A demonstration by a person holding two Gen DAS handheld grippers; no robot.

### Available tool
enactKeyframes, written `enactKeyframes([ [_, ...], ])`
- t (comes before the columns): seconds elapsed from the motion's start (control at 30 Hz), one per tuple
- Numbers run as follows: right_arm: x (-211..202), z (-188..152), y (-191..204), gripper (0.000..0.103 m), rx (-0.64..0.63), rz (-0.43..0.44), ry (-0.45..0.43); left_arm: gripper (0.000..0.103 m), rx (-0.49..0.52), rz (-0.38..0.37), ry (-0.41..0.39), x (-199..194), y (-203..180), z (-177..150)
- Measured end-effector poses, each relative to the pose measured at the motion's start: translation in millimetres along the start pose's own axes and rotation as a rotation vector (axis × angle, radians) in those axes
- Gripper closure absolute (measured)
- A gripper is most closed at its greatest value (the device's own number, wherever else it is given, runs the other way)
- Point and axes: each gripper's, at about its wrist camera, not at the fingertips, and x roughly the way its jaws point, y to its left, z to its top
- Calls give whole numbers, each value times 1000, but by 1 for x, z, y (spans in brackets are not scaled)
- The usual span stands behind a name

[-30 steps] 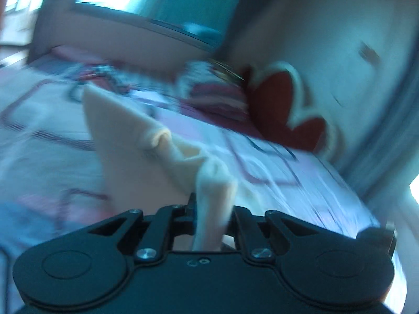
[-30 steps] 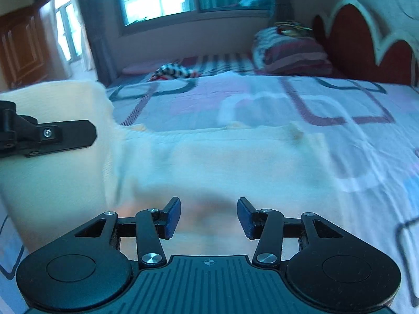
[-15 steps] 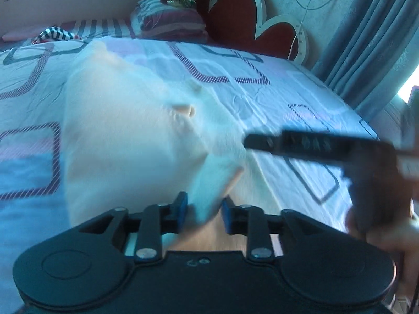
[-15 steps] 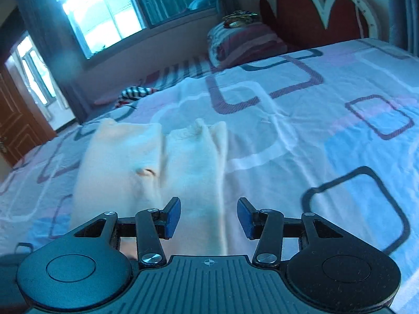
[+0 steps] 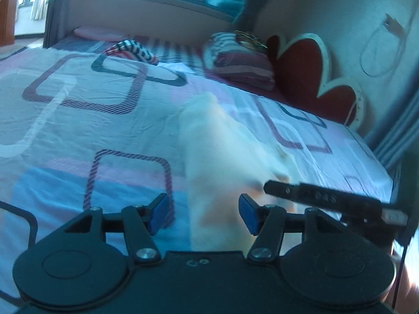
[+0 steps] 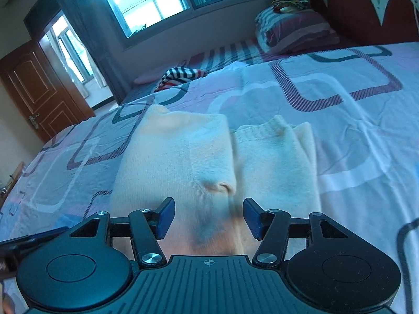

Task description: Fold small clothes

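A patterned bedsheet (image 6: 340, 136) fills most of both views, with a striped pillow (image 6: 293, 30) and a red headboard (image 5: 309, 62) toward the upper right. The cream garment (image 6: 199, 157) is seen lying flat on the sheet at the centre of the right wrist view, one side already laid over along a lengthwise crease, a narrower folded strip shown beside it on the right. In the left wrist view the same cloth is blurred and runs from the middle of the frame down to the lower centre.

The left gripper (image 5: 203, 214) has just been opening: a second ago cloth was pinched between its pads, and now they stand apart, nothing clamped, though fabric lies beneath the gap. The right gripper (image 6: 208, 218) has also been opening slightly and is released above the cloth. The right tool's finger is visible at the lower right of the left view.

The fold is judged to have been set down; a crosswise fold is probably still owed.
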Motion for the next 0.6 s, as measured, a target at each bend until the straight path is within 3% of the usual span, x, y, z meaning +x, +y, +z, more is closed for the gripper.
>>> enactKeyframes([
  [0.17,13,2,-11,47,70,59,29,46,19,2,-2,8,8,9],
  [0.2,13,3,-13,52,81,68,27,46,16,0,1,11,9,12],
  [0.27,12,4,-15,79,99,82,28,46,6,2,4,17,12,14],
  [0.37,15,8,-15,83,134,105,44,46,-14,10,12,26,16,17],
  [0.43,15,9,-13,93,132,98,39,46,-23,17,17,30,17,18],
  [0.6,-14,13,-5,94,87,64,-59,46,-14,8,18,34,11,20],
])
